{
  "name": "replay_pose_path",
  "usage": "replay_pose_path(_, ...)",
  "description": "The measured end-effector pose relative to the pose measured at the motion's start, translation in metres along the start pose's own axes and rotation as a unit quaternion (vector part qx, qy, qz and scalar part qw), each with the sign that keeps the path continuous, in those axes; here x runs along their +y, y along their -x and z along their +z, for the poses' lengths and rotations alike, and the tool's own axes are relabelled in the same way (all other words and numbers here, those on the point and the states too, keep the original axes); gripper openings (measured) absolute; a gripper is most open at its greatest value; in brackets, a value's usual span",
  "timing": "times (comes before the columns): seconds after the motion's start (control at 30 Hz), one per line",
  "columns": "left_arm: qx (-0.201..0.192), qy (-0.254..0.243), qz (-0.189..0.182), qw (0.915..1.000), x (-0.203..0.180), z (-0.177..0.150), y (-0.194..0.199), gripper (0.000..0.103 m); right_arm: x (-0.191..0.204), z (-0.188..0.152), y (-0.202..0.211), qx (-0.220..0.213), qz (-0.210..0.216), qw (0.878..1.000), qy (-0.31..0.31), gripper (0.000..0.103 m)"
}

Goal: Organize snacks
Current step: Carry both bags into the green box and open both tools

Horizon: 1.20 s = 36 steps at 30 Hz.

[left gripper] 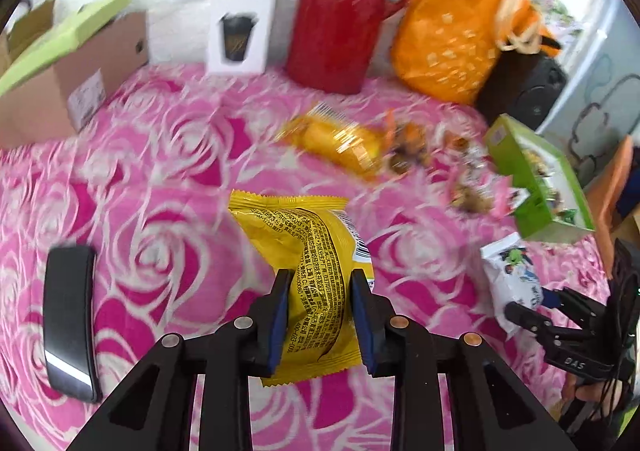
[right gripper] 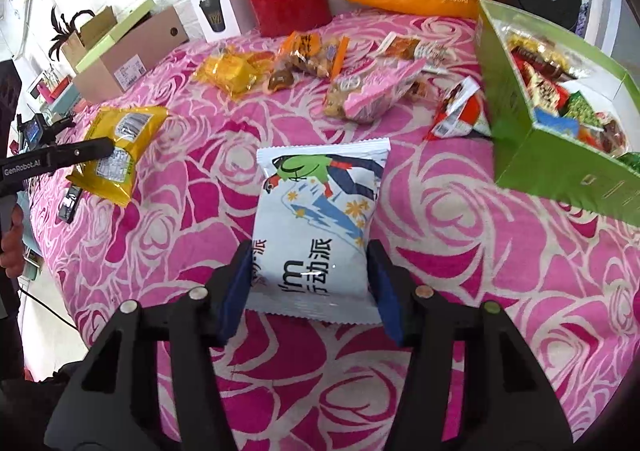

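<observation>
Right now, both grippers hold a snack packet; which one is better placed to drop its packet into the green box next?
Right. The right gripper, shut on the white packet, has the open green box close by on its own side. The left gripper, holding the yellow packet, is farther away, likely needing to cross over.

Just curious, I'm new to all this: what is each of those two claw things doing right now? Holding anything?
Left gripper: shut on the yellow snack packet.
Right gripper: shut on the white snack packet with the green bird.
</observation>
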State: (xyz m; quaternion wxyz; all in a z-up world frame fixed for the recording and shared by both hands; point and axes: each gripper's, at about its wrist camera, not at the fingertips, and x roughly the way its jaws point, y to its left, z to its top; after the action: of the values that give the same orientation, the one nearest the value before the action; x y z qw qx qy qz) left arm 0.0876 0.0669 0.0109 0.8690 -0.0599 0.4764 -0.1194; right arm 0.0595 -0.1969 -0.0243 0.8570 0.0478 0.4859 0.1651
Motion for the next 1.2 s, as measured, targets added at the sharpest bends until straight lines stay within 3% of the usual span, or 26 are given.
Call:
replay_pose_path(0.13,-0.021,-0.042,-0.037,0.9982,-0.037,0.02,0.011,0.029,-0.01,0.005,0.027,-0.038,0.012,0.999,-0.015,0.057)
replay_pose_path(0.3,-0.037,-0.087,-0.095,0.991,-0.093,0.048,0.012,0.029,-0.042,0.011,0.066,-0.09,-0.025,0.995,-0.04,0.057)
replay_pose_path(0.57,-0.033,-0.173,-0.182,0.9674,-0.207,0.08,-0.007,0.029,-0.139,0.013,0.111,-0.14,-0.13,0.974,-0.12,0.057)
replay_pose_path(0.73,0.001,-0.199,-0.231,0.9523,-0.277,0.095,-0.043,0.029,-0.195,0.025,0.129,-0.157,-0.186,0.958,-0.15,0.057)
replay_pose_path(0.93,0.017,-0.222,-0.241,0.9446,-0.335,0.1,-0.084,0.029,-0.245,0.043,0.128,-0.16,-0.207,0.953,-0.154,0.057)
replay_pose_path(1.2,0.023,-0.231,-0.212,0.9492,-0.353,0.097,-0.126,0.03,-0.272,0.062,0.092,-0.156,-0.199,0.959,-0.131,0.059)
